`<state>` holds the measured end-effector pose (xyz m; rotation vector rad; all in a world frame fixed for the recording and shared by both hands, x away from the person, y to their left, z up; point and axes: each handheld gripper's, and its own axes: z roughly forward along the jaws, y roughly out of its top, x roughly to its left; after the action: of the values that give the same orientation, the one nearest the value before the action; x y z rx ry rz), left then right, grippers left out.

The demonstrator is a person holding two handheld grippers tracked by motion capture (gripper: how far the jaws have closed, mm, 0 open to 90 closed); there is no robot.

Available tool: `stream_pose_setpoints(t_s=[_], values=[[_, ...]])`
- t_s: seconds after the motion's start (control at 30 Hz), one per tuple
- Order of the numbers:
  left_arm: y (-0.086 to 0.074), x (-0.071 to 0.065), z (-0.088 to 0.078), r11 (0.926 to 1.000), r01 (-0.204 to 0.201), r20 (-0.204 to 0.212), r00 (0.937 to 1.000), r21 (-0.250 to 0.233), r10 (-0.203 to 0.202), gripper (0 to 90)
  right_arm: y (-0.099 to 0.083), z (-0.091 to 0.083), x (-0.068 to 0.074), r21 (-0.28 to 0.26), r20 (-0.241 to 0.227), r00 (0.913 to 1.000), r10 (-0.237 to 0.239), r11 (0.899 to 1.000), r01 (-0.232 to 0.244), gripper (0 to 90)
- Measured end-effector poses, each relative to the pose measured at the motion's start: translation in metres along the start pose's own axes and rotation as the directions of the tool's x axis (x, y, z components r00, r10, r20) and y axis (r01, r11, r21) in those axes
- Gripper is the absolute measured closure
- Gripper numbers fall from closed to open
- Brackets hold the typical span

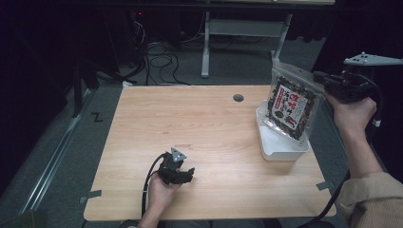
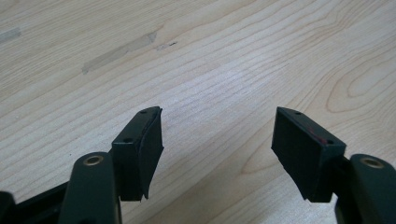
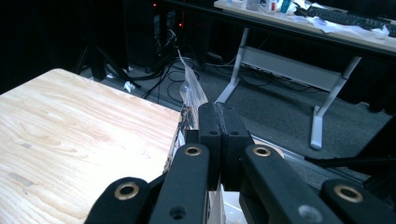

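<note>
Pinching the snack pouch (image 1: 291, 101) by its upper right edge, my right gripper (image 1: 319, 78) holds it upright over the white tray (image 1: 280, 147) at the bench's right edge; my left gripper (image 2: 217, 140), jaws spread, rests near the front edge.

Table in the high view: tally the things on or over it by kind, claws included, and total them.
Snack bags: 1, the snack bag, pinched at its edge by the right claw
White trays: 1, the white tray
Claws: 2, the right one and the left claw, open
Total: 4
</note>
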<state>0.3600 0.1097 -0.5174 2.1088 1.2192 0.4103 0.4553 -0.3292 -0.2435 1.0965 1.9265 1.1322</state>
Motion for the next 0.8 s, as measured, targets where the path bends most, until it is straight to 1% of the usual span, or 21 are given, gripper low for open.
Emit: stream_pose_setpoints(t_s=[0.1, 0.13, 0.17, 0.2, 0.23, 0.27, 0.4, 0.43, 0.5, 0.53, 0.57, 0.6, 0.63, 0.73, 0.77, 0.8], values=[[0.0, 0.0, -0.001, 1.0, 0.0, -0.002, 1.0, -0.001, 0.0, 34.0, -0.001, -0.002, -0.001, -0.005, 0.005, 1.0, -0.008, 1.0, 0.008, 90.0], [0.0, 0.0, -0.001, 1.0, 0.0, -0.002, 1.0, -0.001, 0.0, 34.0, -0.001, -0.002, -0.002, -0.004, 0.009, 1.0, 0.001, 1.0, -0.001, 90.0], [0.0, 0.0, -0.001, 1.0, 0.001, -0.001, 1.0, -0.001, -0.001, 34.0, -0.002, -0.002, -0.002, -0.008, 0.009, 1.0, -0.002, 1.0, 0.002, 90.0], [0.0, 0.0, 0.0, 1.0, 0.003, 0.001, 1.0, 0.0, -0.003, 33.9, -0.002, -0.002, -0.002, -0.002, 0.014, 0.9999, -0.006, 1.0, 0.006, 90.0], [0.0, 0.0, 0.001, 1.0, 0.002, 0.0, 1.0, 0.002, -0.002, 33.9, -0.002, -0.002, -0.001, 0.002, 0.023, 0.9996, -0.015, 1.0, 0.015, 90.0], [0.0, 0.0, 0.001, 1.0, 0.002, 0.001, 1.0, 0.004, -0.002, 33.9, -0.003, -0.001, -0.001, 0.001, 0.02, 0.9995, -0.023, 1.0, 0.023, 90.0], [0.0, -0.001, 0.001, 1.0, -0.004, 0.0, 1.0, 0.009, 0.004, 33.7, -0.005, 0.003, 0.002, 0.012, 0.02, 0.9995, -0.024, 1.0, 0.024, 90.0], [-0.001, -0.001, 0.001, 1.0, 0.0, 0.001, 1.0, 0.005, 0.0, 33.7, -0.007, 0.006, 0.003, 0.02, 0.017, 0.9994, -0.032, 0.999, 0.031, 90.0], [-0.001, 0.0, 0.001, 1.0, 0.004, 0.001, 1.0, 0.003, -0.004, 33.7, -0.008, 0.008, 0.004, 0.024, 0.018, 0.9993, -0.033, 0.999, 0.033, 90.0], [-0.001, 0.0, 0.001, 1.0, 0.003, 0.003, 1.0, 0.006, -0.003, 33.7, -0.009, 0.009, 0.005, 0.032, 0.018, 0.9994, -0.031, 0.999, 0.03, 90.0], [-0.001, 0.0, 0.001, 1.0, 0.0, 0.001, 1.0, 0.008, 0.0, 33.7, -0.009, 0.011, 0.006, 0.029, 0.018, 0.9992, -0.035, 0.999, 0.035, 90.0], [-0.001, 0.0, 0.001, 1.0, -0.001, 0.002, 1.0, 0.008, 0.001, 33.7, -0.01, 0.011, 0.007, 0.032, 0.018, 0.9994, -0.029, 0.999, 0.028, 90.0], [-0.001, 0.0, 0.001, 1.0, -0.002, 0.004, 1.0, 0.008, 0.002, 33.7, -0.01, 0.012, 0.007, 0.028, 0.021, 0.9993, -0.03, 0.999, 0.029, 90.0], [-0.001, -0.001, 0.0, 1.0, 0.001, 0.0, 1.0, 0.002, -0.001, 33.7, -0.012, 0.014, 0.008, 0.038, 0.022, 0.9991, -0.036, 0.999, 0.035, 90.0], [-0.001, 0.0, 0.0, 1.0, -0.004, -0.005, 1.0, 0.001, 0.004, 33.7, -0.014, 0.015, 0.008, 0.041, 0.026, 0.9989, -0.04, 0.998, 0.039, 90.0], [-0.001, 0.0, 0.0, 1.0, 0.0, 0.0, 1.0, 0.002, 0.0, 33.7, -0.015, 0.016, 0.008, 0.038, 0.025, 0.9991, -0.034, 0.999, 0.033, 90.0]])
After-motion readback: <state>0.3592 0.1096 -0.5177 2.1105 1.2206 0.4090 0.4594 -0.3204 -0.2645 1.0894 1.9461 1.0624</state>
